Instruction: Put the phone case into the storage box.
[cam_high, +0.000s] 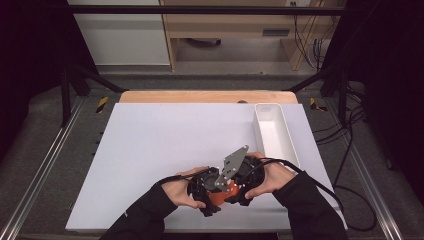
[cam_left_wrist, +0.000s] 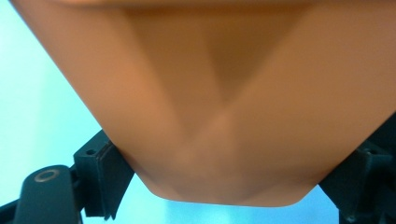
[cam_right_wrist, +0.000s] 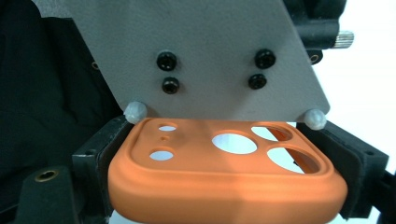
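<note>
I have both tongs brought together low on the desk (cam_high: 150, 135), close to its near edge, with the orange phone case (cam_high: 220, 196) caught between them. Most of the white sheet ahead and to the left lies bare, so there is open room there; to the right a long white tray (cam_high: 274, 132) runs along the desk's right edge, close to the right hand (cam_high: 270, 178), and that side is tighter. Black frame rails stand well apart on either flank.

The right tongs (cam_right_wrist: 229, 158) are clenched on the case: in the right gripper view both black jaws press on its two side walls at the camera end. The left tongs (cam_left_wrist: 224, 163) are clamped on the case as well, their jaws bearing on its sides in the left gripper view. The left hand (cam_high: 179, 192) holds its gripper just beside the other, the two bodies touching or nearly so in the high view.

I can read no brand or writing on the case or the tray.

The case looks like soft matte rubber with rounded corners, a raised lip and several round and oval cut-outs. The grey plate (cam_right_wrist: 201, 60) above it is flat metal with four black screws and two white knobs at its lower corners. The tray is smooth plastic with thin walls.
</note>
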